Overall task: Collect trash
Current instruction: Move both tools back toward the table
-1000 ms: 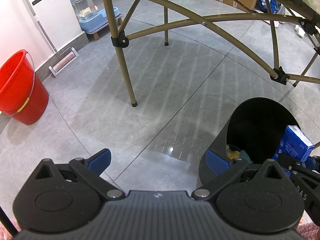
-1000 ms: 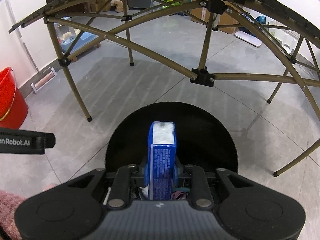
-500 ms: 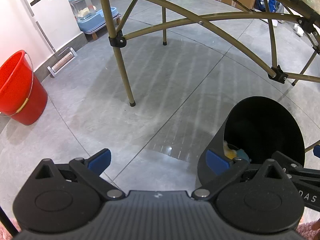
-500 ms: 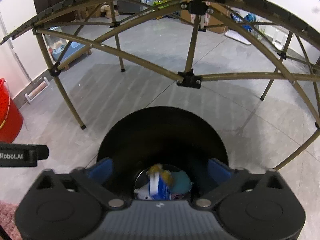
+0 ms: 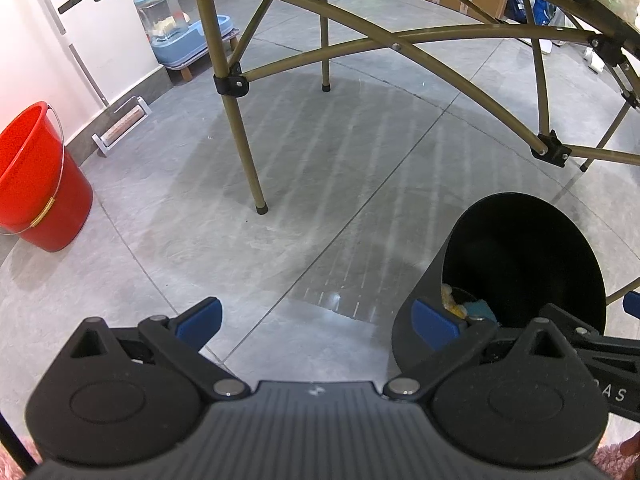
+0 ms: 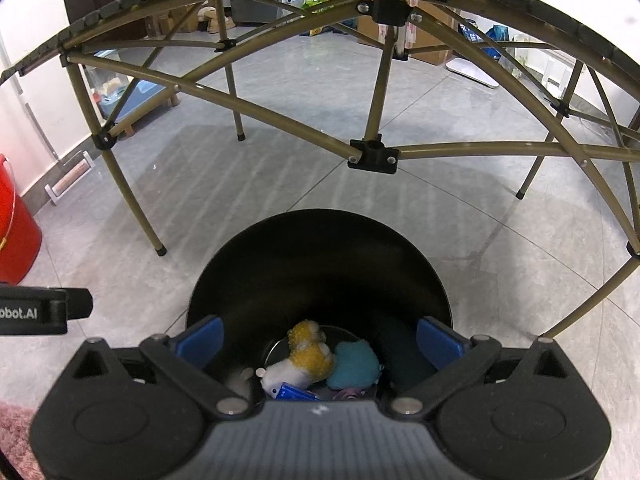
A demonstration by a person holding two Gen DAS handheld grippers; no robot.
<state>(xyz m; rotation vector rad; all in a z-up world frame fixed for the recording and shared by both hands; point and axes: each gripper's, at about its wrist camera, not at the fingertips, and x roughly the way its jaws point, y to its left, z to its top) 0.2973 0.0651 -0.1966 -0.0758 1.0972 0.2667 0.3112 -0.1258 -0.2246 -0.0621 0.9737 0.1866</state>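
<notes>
Right gripper point(image 6: 319, 340) spread above bin point(image 6: 320, 240); floor point(image 5: 320, 160) alongside.

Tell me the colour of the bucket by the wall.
Red, with a metal handle. The bucket shows best in the left wrist view.

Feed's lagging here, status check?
Both claws, left and right, open, empty. Blue pack in bin. Right claw over bin; nothing blocking.

1. The grey tiled floor point(image 5: 328, 184) carries everything here.
2. A black trash bin point(image 6: 320, 264) stands on it, near a folding table's legs point(image 5: 244, 148).
3. A red bucket point(image 5: 36, 184) sits by the wall, well apart from the bin.
4. A pink rug's edge point(image 6: 16, 428) shows at the bottom left.
</notes>
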